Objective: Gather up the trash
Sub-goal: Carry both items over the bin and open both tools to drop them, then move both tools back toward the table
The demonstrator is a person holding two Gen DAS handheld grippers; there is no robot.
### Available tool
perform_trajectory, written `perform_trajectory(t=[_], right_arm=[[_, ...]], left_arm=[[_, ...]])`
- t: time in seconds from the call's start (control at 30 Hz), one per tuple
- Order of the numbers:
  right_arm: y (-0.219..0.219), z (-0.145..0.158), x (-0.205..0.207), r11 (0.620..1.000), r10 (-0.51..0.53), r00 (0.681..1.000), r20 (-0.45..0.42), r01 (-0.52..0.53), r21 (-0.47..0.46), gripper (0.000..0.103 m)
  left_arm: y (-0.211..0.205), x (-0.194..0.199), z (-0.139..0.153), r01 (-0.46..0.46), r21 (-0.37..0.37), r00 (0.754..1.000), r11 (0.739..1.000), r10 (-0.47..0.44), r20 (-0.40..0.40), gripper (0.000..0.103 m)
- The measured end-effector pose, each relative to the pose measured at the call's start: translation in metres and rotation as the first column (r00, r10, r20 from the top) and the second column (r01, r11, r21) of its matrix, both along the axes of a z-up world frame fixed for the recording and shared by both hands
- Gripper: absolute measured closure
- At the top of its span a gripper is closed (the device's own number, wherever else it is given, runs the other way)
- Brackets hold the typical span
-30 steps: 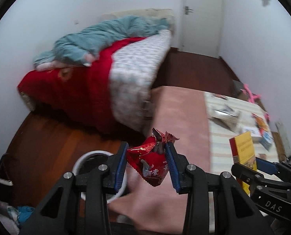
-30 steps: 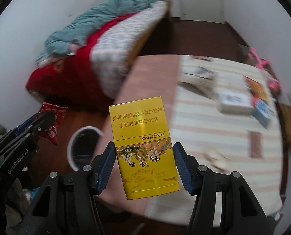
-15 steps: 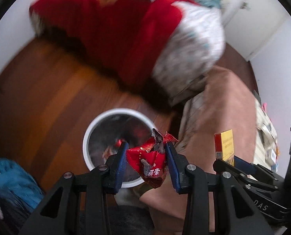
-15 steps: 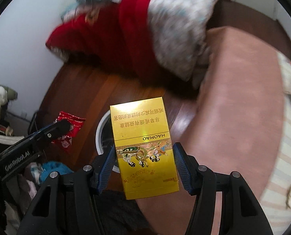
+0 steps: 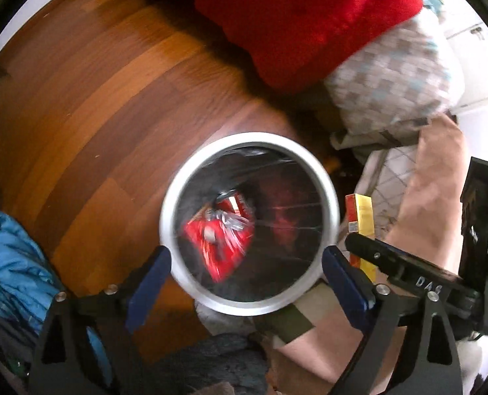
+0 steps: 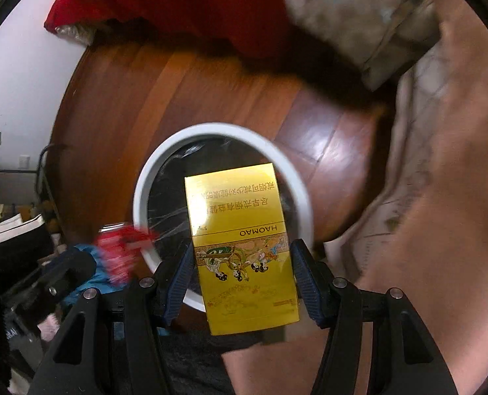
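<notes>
Left gripper (image 5: 245, 273): fingers spread wide, gripping nothing, held directly above the round white-rimmed trash bin with black liner (image 5: 175, 197). The crumpled red foil snack wrapper (image 5: 219, 242) appears blurred within the bin mouth, clear of both fingers; whether it has landed cannot be told. The bin stands on the brown wooden plank floor (image 5: 89, 105), with a red blanket on the bed (image 5: 296, 16) beyond it at the far side. Right gripper (image 6: 242, 278): fingers pinching the yellow rectangular cardboard cigarette box (image 6: 242, 247) by its two sides, upright, over the near right part of the bin rim.
</notes>
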State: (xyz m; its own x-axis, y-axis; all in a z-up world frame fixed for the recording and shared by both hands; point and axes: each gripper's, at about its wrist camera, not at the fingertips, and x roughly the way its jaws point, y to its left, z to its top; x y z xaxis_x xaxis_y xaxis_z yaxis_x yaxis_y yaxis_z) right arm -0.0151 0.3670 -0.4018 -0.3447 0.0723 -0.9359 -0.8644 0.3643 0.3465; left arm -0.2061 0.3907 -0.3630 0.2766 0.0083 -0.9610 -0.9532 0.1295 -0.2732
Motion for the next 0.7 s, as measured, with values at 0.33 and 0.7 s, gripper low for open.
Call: perform_trajectory(t=[0.33,0.7], right_arm=[[-0.018,0.019,-0.015,0.998,0.029,0.996,0.088,-0.033,0.046,0.0],[-0.06,0.05,-0.028,0.996,0.08,0.966,0.245,-0.09,0.029,0.0]], left_arm=[[-0.02,-0.031,0.03,-0.028,0.179,0.984,0.983,0.059,-0.168,0.002],[-0.046,-0.025,0.044,0.036,0.232,0.972,0.972,0.019,-0.234,0.002]])
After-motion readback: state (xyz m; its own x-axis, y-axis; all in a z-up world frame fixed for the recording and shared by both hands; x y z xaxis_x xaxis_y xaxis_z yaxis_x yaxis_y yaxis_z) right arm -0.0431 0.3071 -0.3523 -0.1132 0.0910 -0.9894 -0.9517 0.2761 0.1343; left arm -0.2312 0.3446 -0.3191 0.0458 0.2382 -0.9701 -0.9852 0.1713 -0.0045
